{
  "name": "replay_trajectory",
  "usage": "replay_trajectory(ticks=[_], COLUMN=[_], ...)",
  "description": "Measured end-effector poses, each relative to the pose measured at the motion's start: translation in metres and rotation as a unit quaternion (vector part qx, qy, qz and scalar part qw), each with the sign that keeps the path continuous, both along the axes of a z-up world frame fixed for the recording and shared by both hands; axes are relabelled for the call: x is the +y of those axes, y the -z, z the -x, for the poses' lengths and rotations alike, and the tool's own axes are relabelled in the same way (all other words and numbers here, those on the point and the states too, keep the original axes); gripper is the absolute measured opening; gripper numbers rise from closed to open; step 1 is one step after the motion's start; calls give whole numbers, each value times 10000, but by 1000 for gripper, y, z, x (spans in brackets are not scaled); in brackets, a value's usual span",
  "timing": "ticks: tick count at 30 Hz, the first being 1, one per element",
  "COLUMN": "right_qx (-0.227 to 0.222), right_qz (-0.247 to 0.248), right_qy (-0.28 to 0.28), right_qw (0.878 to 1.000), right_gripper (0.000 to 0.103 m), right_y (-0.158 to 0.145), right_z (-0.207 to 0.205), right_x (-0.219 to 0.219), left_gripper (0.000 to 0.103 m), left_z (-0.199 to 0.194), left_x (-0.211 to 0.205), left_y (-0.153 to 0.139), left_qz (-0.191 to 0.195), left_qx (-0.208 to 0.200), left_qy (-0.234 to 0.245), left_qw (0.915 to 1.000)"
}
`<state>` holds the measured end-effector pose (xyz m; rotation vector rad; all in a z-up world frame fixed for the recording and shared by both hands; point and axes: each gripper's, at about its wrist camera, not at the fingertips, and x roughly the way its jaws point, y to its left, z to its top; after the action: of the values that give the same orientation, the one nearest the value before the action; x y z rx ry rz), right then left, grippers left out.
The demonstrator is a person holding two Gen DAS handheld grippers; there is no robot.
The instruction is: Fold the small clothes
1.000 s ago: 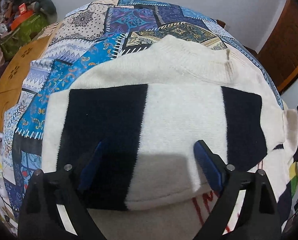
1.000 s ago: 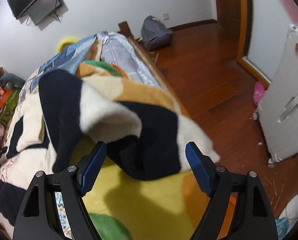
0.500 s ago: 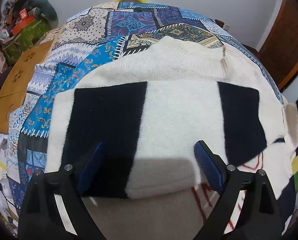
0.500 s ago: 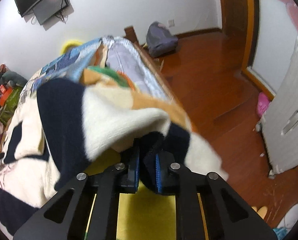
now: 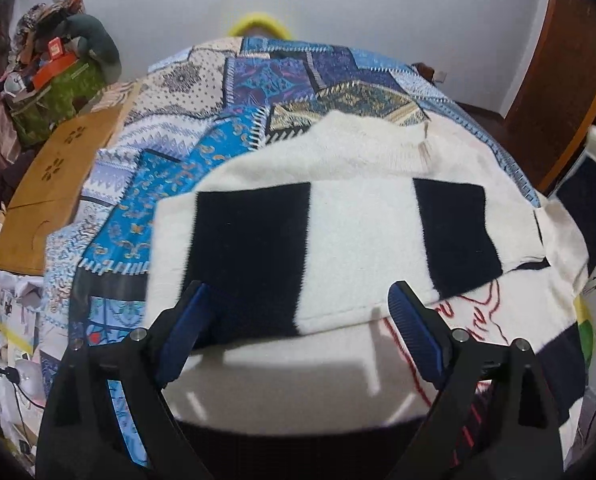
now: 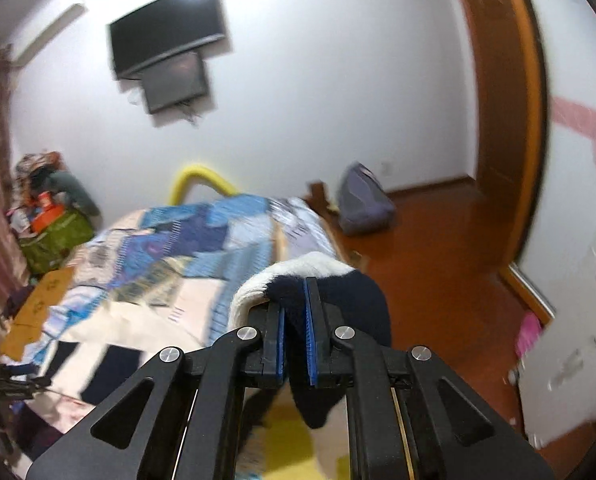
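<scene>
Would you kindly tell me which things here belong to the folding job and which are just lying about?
Job:
- cream and navy sweater
- right tongs, shut on its sleeve
- left tongs, open

Lying about:
- backpack
- green bag
- wall television

one sweater [image 5: 362, 232], two grippers [image 5: 302, 320] [image 6: 294, 320], two wall screens [image 6: 165, 44] [image 6: 175, 82], one backpack [image 6: 362, 204]

1. right view motion-blurred: bedspread [image 6: 185, 240] pattern unreadable.
2. sweater [image 5: 362, 240] red lettering half covered by the folded sleeve.
3. sweater's lower hem cut off behind left gripper [image 5: 298, 320] fingers [image 5: 414, 328].
</scene>
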<state>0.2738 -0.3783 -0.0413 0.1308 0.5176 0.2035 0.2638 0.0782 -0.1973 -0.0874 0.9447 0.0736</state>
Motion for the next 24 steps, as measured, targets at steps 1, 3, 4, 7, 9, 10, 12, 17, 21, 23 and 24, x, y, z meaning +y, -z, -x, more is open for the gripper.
replay_trajectory(ticks=[1, 3, 4, 7, 9, 10, 12, 17, 21, 23, 24], right_qx=[-37, -82, -88, -43, 107, 184, 441, 1279, 1805, 1851, 1848], right_qz=[18, 41, 56, 123, 205, 248, 381, 657, 992, 1122, 1133], right_qy=[-111, -364, -526, -995, -1335, -1451, -1721, -2208, -2486, -2518, -2535], right_qw=[9999, 9993, 9986, 9950, 9908, 9889, 9834, 9647, 9464, 9433, 9427], right_gripper=[7, 7, 7, 7, 7, 8, 9, 11, 20, 26, 33], right_y=[-3, -6, -6, -1, 12, 19, 39, 98, 133, 136, 135], right_z=[-1, -5, -7, -12, -16, -17, -18, -25, -12, -4, 0], right_x=[10, 33, 49, 91, 124, 135, 164, 218, 240, 237, 232], left_gripper=[91, 91, 91, 91, 91, 91, 91, 91, 91, 91, 91], left_z=[4, 12, 17, 29, 36, 40, 45, 53, 51, 48, 46], left_x=[3, 7, 9, 17, 21, 24, 28, 37, 30, 20, 14], left_y=[-3, -8, -10, -13, -13, -13, -11, -8, -10, -15, -17], left_qz=[-2, -34, -57, -158, -244, -296, -331, -254, -313, -382, -399], left_qx=[-48, -134, -169, -231, -244, -243, -238, -165, -150, -183, -205], left_qy=[1, 1, 4, 5, -8, -23, -50, -83, 28, 146, 211], left_qw=[10000, 9999, 9998, 9996, 9994, 9993, 9992, 9995, 9994, 9990, 9988])
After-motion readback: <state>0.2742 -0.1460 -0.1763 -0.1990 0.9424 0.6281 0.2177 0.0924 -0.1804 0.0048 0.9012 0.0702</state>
